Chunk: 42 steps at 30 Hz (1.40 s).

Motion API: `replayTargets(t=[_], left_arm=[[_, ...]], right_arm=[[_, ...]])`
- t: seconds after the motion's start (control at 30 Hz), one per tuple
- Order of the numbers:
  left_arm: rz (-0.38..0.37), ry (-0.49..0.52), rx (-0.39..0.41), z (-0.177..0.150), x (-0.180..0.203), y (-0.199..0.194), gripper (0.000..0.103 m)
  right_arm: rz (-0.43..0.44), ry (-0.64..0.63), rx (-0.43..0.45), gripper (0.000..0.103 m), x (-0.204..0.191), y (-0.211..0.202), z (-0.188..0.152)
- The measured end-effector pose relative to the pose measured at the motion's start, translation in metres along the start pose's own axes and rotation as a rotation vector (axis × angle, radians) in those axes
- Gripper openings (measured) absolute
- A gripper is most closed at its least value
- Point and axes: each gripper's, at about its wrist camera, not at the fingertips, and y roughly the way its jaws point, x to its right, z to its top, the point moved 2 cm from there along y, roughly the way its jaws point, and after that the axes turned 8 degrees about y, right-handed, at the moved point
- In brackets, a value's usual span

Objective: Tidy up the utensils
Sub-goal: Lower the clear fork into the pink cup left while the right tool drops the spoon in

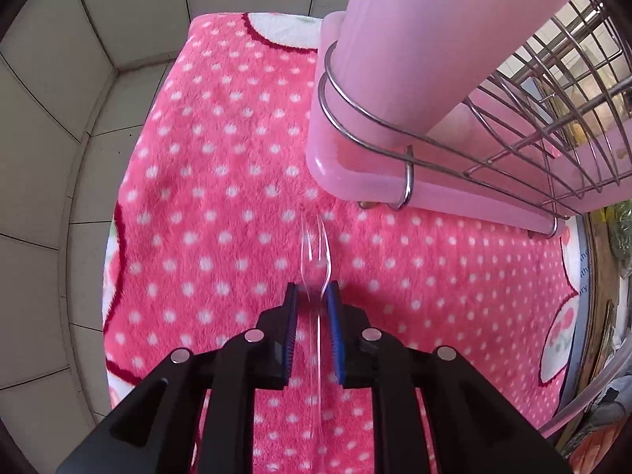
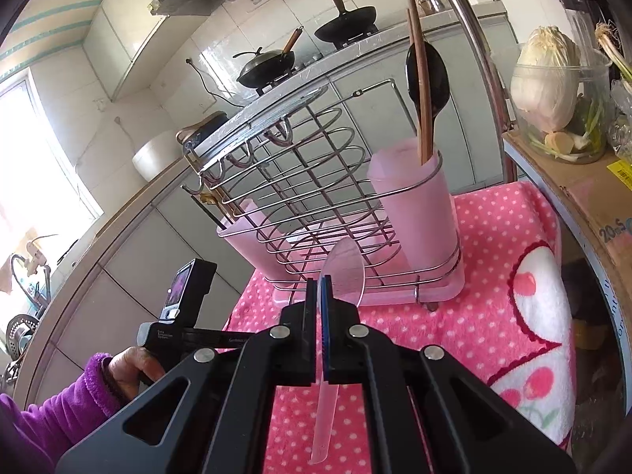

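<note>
Gripping clear plastic fork (image 1: 315, 260) at neck, left tool (image 1: 313, 292) closed on it; right tool (image 2: 320, 288) clamps clear spoon (image 2: 347, 272). Both light, slippery, brittle; hold handles firmly.

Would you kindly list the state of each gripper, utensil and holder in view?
Left gripper: shut on clear fork, tines forward.
Right gripper: shut on clear spoon, bowl up.
Pink cup: upright in wire rack, holding chopsticks and black spoon.
Rack: standing on dotted blanket.
</note>
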Motion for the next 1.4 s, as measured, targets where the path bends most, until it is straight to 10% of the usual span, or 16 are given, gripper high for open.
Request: replayTargets(t=[0.4, 0.93, 1.4], left_arm=[[-0.012, 0.032, 0.125, 0.000, 0.010, -0.010, 0.013], [-0.189, 0.024, 0.680, -0.063, 0.006, -0.167, 0.013], [-0.253, 0.045, 0.931, -0.025, 0.013, -0.281, 0.013]], right_arm=[[-0.020, -0.012, -0.001, 0.002, -0.003, -0.002, -0.001], [-0.064, -0.069, 0.087, 0.002, -0.032, -0.030, 0.008], [-0.043, -0.185, 0.251, 0.002, -0.078, -0.066, 0.075]])
